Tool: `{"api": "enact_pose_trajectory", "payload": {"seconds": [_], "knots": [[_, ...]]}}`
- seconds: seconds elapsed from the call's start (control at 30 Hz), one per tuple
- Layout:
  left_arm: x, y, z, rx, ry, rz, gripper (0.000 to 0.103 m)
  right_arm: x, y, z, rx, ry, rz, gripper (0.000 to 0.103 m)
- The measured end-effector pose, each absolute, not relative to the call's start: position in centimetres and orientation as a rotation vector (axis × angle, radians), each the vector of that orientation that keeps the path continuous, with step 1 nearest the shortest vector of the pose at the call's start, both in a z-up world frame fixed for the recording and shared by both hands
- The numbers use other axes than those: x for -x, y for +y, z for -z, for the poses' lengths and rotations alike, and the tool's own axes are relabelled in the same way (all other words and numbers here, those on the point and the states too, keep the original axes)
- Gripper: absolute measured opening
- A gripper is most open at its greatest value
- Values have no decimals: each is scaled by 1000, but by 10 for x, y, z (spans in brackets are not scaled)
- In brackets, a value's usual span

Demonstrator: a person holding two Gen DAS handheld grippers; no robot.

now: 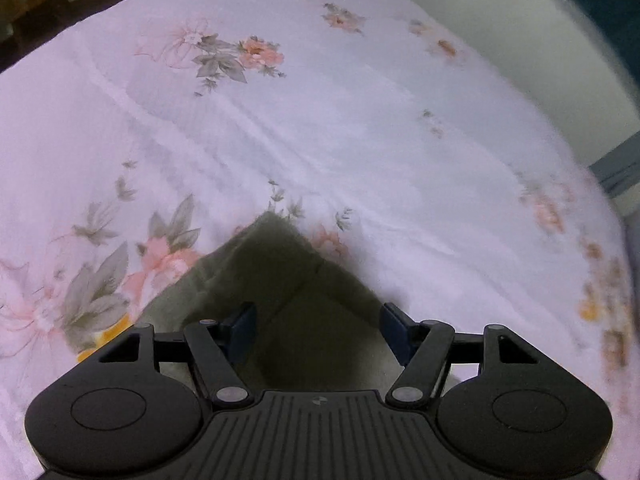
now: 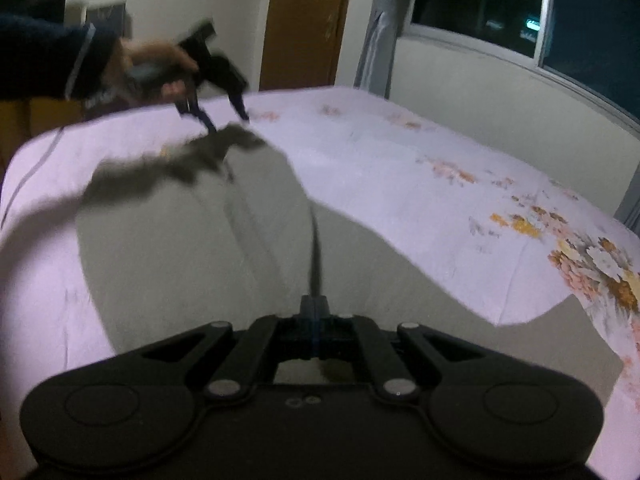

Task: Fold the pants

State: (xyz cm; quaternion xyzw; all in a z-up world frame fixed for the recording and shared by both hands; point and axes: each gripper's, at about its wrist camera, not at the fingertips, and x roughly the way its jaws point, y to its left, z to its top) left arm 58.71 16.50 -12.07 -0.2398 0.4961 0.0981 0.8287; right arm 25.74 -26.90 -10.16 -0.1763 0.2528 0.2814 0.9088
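Grey-beige pants [image 2: 180, 248] lie spread on a bed with a pink floral sheet [image 2: 400, 168]. My right gripper [image 2: 315, 312] is shut on a raised edge of the pants, which runs up from its fingertips as a thin dark fold. My left gripper [image 1: 318, 326] is open above a corner of the pants [image 1: 272, 264], holding nothing. It also shows in the right wrist view [image 2: 226, 118], open, blurred, hovering just above the far end of the pants, with its shadow on the cloth.
The floral sheet [image 1: 320, 120] covers the bed. A cream wall and a window [image 2: 500, 12] stand beyond the bed on the right, a wooden door [image 2: 304, 24] and a grey curtain behind. The person's sleeved arm [image 2: 52, 64] reaches in from the left.
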Motion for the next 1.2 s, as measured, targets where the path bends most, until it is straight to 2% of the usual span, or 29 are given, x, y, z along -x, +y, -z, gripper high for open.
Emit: {"api": "enact_pose_trajectory", "payload": {"seconds": [0.27,0.47,0.57,0.63,0.73,0.83,1.1,1.2], "knots": [[-624,150,141,547,1049,-420,67,-269,-315,119,348,484,-508,0],[-642,118,156,281,1131,-491,64,-262,-339,127,335,485,-470,0],[-627,112,153,220,1096,-502,27,-262,-344,127,300,474,-454,9],[-612,117,145,244,1051,-474,17,-263,-345,126,294,463,-434,10],[-580,125,126,311,959,-434,9,-265,-345,122,265,468,-428,13],[-543,145,108,430,852,-381,9,-263,-344,118,261,469,-424,14],[-486,178,97,541,774,-297,8,-259,-336,103,256,497,-416,18],[-482,186,105,567,778,-282,8,-258,-321,105,342,523,-511,18]]}}
